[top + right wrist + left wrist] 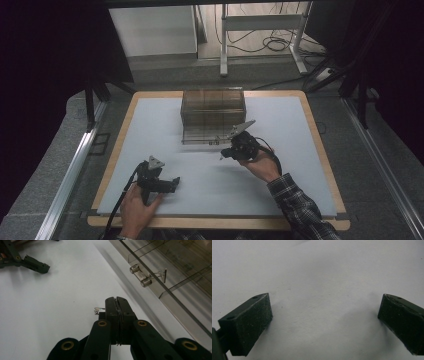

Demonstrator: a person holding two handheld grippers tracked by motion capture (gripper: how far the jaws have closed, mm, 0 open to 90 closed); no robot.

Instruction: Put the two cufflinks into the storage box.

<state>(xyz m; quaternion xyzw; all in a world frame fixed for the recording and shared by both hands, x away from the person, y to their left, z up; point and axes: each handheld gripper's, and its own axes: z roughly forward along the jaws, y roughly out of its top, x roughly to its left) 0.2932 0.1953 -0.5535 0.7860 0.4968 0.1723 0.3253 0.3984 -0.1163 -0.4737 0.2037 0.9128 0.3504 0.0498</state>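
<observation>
A smoky clear plastic box [213, 115] with inner dividers stands at the far middle of the white mat [165, 125]. In the right gripper view its front panel [175, 285] carries a small metal latch knob [140, 276]. My right gripper [116, 300] is shut, its tips just in front of the box's near edge [223, 154]. A tiny silver metal piece [99, 310] shows beside its left jaw; I cannot tell whether it is held. My left gripper [172, 184] rests on the mat at the near left, open [324, 312], with bare mat between its pads.
The mat lies on a wooden board [320, 145] with edges close on each side. A white metal stand [260, 25] and loose cables [275, 45] sit on the floor behind the table. The left gripper [32, 265] appears far off in the right gripper view.
</observation>
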